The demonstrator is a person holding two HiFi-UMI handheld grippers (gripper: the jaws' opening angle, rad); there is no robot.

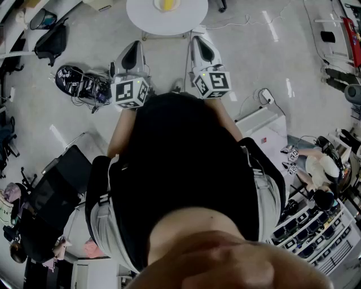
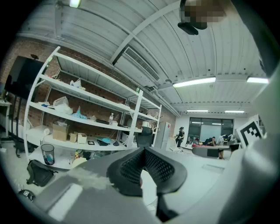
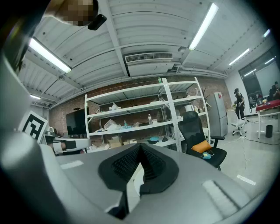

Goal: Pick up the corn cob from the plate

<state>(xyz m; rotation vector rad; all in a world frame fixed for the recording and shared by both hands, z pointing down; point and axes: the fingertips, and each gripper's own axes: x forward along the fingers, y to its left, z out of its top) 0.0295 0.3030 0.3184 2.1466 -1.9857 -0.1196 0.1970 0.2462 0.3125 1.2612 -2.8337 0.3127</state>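
Left claw point(image 2: 143, 153), right claw point(image 3: 140, 151) closed; corn cob point(image 1: 167, 4) on plate point(image 1: 177, 7)

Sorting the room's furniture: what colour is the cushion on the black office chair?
Orange. The cushion shows best in the right gripper view.

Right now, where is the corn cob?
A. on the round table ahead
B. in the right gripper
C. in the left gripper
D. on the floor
A: the head view shows the corn cob on the round table, beyond the shut, empty left gripper and right gripper.
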